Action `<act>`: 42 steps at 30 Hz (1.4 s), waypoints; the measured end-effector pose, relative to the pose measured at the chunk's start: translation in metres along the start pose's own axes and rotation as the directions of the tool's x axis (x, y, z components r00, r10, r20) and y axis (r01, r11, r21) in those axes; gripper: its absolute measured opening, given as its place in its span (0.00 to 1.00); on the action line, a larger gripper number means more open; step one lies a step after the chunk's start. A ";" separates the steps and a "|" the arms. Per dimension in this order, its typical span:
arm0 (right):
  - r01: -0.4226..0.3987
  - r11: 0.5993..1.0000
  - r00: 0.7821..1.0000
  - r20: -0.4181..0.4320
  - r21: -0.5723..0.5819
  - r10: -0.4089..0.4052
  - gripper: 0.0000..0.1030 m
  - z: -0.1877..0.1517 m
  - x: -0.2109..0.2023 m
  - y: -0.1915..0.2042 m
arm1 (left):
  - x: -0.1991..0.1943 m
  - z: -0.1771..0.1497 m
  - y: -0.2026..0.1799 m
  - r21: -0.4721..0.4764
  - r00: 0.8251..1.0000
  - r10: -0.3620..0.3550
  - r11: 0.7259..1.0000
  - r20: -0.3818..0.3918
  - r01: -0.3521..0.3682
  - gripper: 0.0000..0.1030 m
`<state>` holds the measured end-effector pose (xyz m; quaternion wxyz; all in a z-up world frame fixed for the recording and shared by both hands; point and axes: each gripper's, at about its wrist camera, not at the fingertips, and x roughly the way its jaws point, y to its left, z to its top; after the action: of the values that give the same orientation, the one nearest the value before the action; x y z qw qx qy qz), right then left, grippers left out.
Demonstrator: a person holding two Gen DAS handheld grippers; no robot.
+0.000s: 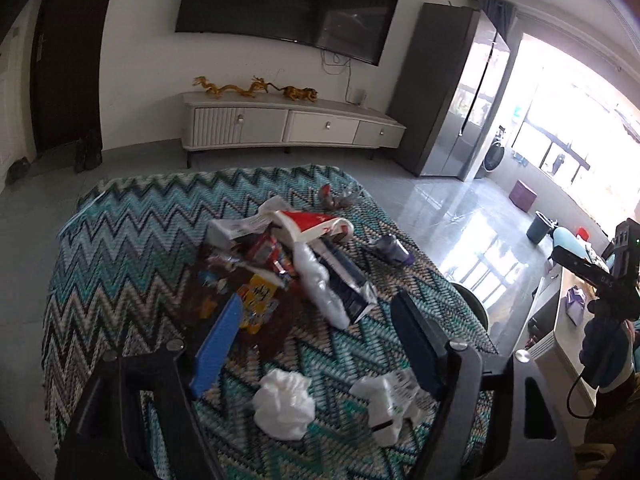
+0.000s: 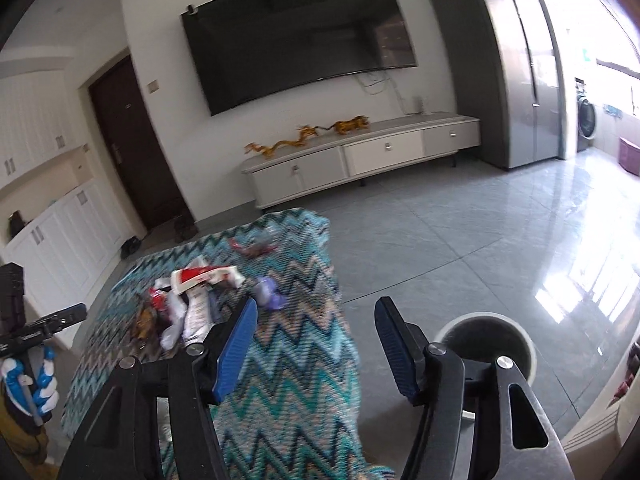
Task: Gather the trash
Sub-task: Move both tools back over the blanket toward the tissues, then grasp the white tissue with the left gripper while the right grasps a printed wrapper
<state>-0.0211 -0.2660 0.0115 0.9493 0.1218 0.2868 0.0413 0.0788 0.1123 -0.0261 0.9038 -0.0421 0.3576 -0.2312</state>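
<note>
Both the left gripper [image 1: 316, 344] and right gripper [image 2: 316, 344] gape empty, lower centre, over the trash [image 1: 280, 264] on the cloth [image 1: 120, 248].

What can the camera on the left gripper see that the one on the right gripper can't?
Only the left wrist view shows the two crumpled white pieces nearest its open left gripper: a white tissue wad and a white wrapper. It also catches a small dark bin far across the floor.

Only the right wrist view shows the round waste bin on the floor beside the table, just past the open right gripper, plus the white cupboards.

Both show the zigzag cloth, the trash pile, the purple wrapper, the TV and the fridge.
</note>
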 end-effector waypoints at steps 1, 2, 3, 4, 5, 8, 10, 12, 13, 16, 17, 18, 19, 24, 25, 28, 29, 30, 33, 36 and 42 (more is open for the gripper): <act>-0.020 1.000 1.000 -0.011 -0.014 0.020 0.59 -0.001 0.002 0.009 | -0.004 -0.009 0.008 -0.016 1.000 0.008 1.000 -0.004 -0.008 0.74; -0.035 0.999 0.999 -0.022 -0.022 0.035 0.59 -0.003 0.004 0.013 | -0.006 -0.015 0.014 -0.029 1.000 0.014 0.999 -0.009 -0.015 0.74; -0.052 0.998 0.998 -0.035 -0.033 0.050 0.59 -0.004 0.006 0.021 | -0.008 -0.023 0.019 -0.040 1.000 0.017 0.999 -0.015 -0.018 0.74; -0.071 0.997 0.996 -0.048 -0.043 0.069 0.59 -0.005 0.009 0.029 | -0.010 -0.030 0.024 -0.052 1.000 0.019 0.998 -0.023 -0.020 0.74; -0.097 0.994 0.994 -0.062 -0.050 0.094 0.59 -0.007 0.012 0.037 | -0.010 -0.034 0.027 -0.060 0.999 0.020 0.998 -0.029 -0.022 0.74; -0.150 0.987 0.985 -0.095 -0.060 0.144 0.59 -0.010 0.019 0.054 | -0.012 -0.050 0.031 -0.076 0.999 0.015 0.997 -0.040 -0.018 0.74; -0.186 0.981 0.977 -0.120 -0.061 0.178 0.59 -0.012 0.025 0.062 | -0.013 -0.056 0.033 -0.079 0.999 0.008 0.997 -0.043 -0.011 0.74; -0.240 0.969 0.960 -0.160 -0.059 0.228 0.59 -0.016 0.032 0.069 | -0.013 -0.061 0.030 -0.071 0.999 0.003 0.997 -0.047 -0.007 0.74; -0.262 0.963 0.952 -0.183 -0.065 0.247 0.59 -0.018 0.035 0.074 | -0.012 -0.063 0.029 -0.067 0.999 -0.001 0.998 -0.054 -0.003 0.74; -0.294 0.950 0.930 -0.262 -0.107 0.258 0.59 -0.028 0.051 0.088 | -0.002 -0.065 0.024 -0.049 0.996 -0.012 0.999 -0.089 0.008 0.74; -0.313 0.943 0.918 -0.292 -0.113 0.269 0.59 -0.031 0.057 0.091 | 0.003 -0.067 0.022 -0.043 0.994 -0.014 0.999 -0.104 0.010 0.74; -0.331 0.936 0.906 -0.316 -0.118 0.281 0.59 -0.036 0.060 0.095 | 0.008 -0.069 0.020 -0.038 0.992 -0.016 0.999 -0.121 0.012 0.74; -0.352 0.927 0.892 -0.345 -0.125 0.292 0.59 -0.041 0.065 0.099 | 0.012 -0.071 0.019 -0.037 0.991 -0.018 0.999 -0.136 0.013 0.74; -0.423 0.893 0.832 -0.456 -0.152 0.316 0.59 -0.064 0.087 0.116 | 0.031 -0.078 0.020 -0.053 0.982 -0.033 0.998 -0.185 0.024 0.73; -0.433 0.888 0.822 -0.472 -0.155 0.319 0.59 -0.067 0.091 0.119 | 0.035 -0.079 0.021 -0.057 0.981 -0.033 0.998 -0.193 0.023 0.73; -0.459 0.874 0.794 -0.516 -0.161 0.322 0.58 -0.075 0.105 0.127 | 0.041 -0.081 0.022 -0.066 0.977 -0.045 0.997 -0.209 0.031 0.73; -0.468 0.869 0.785 -0.527 -0.161 0.325 0.56 -0.077 0.109 0.129 | 0.043 -0.081 0.021 -0.065 0.976 -0.045 0.997 -0.212 0.031 0.72; -0.481 0.862 0.773 -0.542 -0.162 0.329 0.54 -0.080 0.114 0.132 | 0.044 -0.081 0.020 -0.064 0.975 -0.045 0.997 -0.216 0.032 0.71; -0.500 0.849 0.752 -0.572 -0.171 0.328 0.52 -0.085 0.126 0.138 | 0.049 -0.080 0.019 -0.062 0.973 -0.050 0.997 -0.224 0.037 0.68; -0.510 0.841 0.739 -0.592 -0.179 0.322 0.43 -0.089 0.136 0.143 | 0.057 -0.081 0.016 -0.061 0.970 -0.047 0.998 -0.239 0.034 0.61; -0.518 0.830 0.744 -0.587 -0.206 0.319 0.15 -0.093 0.140 0.146 | 0.068 -0.085 0.017 -0.080 0.962 -0.048 0.996 -0.270 0.027 0.28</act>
<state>0.0423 -0.0844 -0.1012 0.8033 -0.0064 0.4888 0.3402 0.0723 0.1040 -0.1355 0.8395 -0.0509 0.4857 -0.2381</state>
